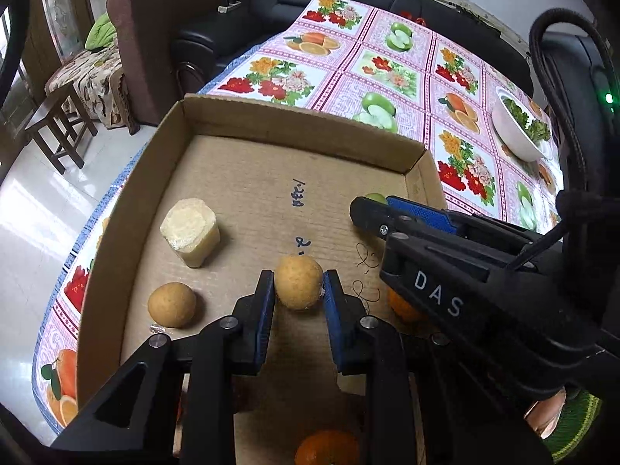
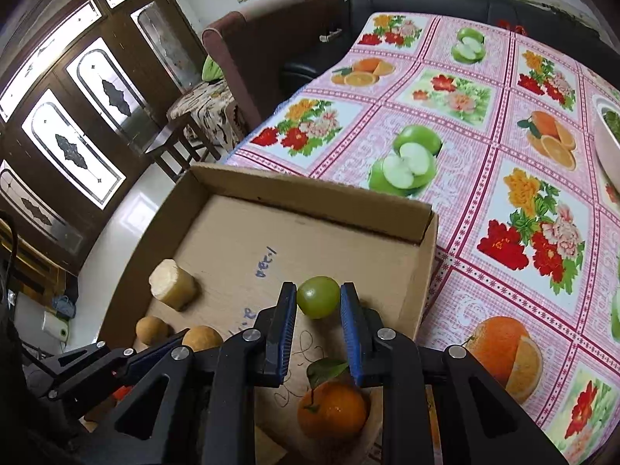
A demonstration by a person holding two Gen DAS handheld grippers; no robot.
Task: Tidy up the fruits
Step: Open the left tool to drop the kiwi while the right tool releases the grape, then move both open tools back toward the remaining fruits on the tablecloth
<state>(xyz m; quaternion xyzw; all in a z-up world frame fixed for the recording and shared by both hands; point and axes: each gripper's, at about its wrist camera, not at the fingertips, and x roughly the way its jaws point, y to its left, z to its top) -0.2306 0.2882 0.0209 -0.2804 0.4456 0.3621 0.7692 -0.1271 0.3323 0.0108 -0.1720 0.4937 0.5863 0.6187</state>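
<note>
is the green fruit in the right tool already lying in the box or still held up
Held: the right tool is shut on the green fruit over the cardboard box. Whether it touches the box floor, cannot tell.

left wrist: looks steeply down along its own tongs, close over the cardboard box | right wrist: same downward tilt, close, from the box's right side | shared: box floor, the desk beyond, sofa; each view shows the other tongs
</note>
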